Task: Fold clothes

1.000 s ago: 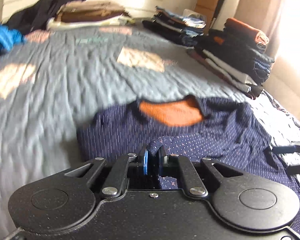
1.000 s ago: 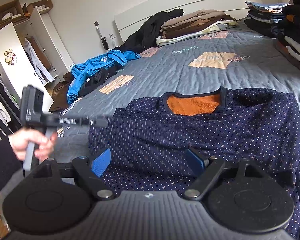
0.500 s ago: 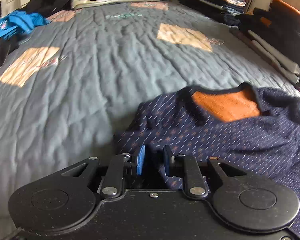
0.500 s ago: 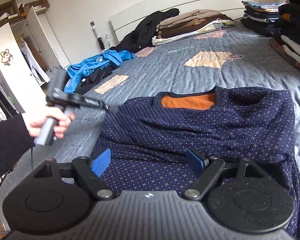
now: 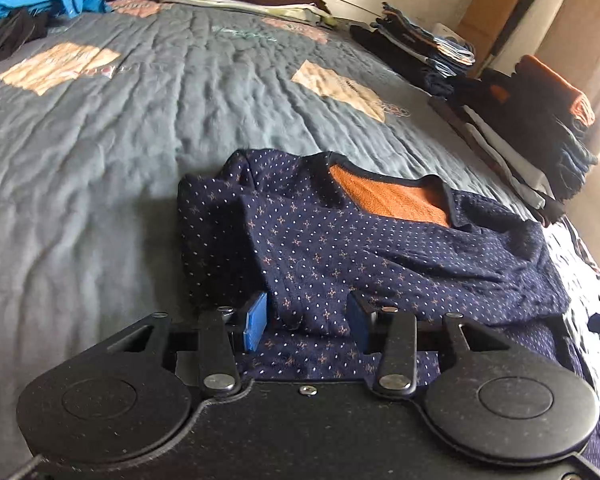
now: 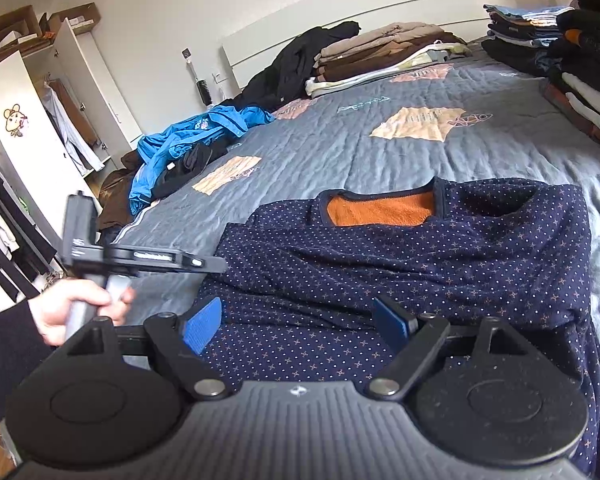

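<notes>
Blue-padded left gripper (image 5: 306, 326) low over near edge of navy dotted sweater (image 5: 360, 248), jaws just been opening, fold of fabric loose between pads. Right gripper (image 6: 296, 326) spread wide over sweater hem, gripping nothing. Sweater lies on grey quilt (image 5: 120, 128), orange lining showing at collar. Beyond: blue jacket (image 6: 188, 140), folded stacks (image 6: 384, 54) by headboard.

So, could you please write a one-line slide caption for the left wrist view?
Left gripper, jaws just opening around a fold of the navy dotted top on the grey quilt.
</notes>
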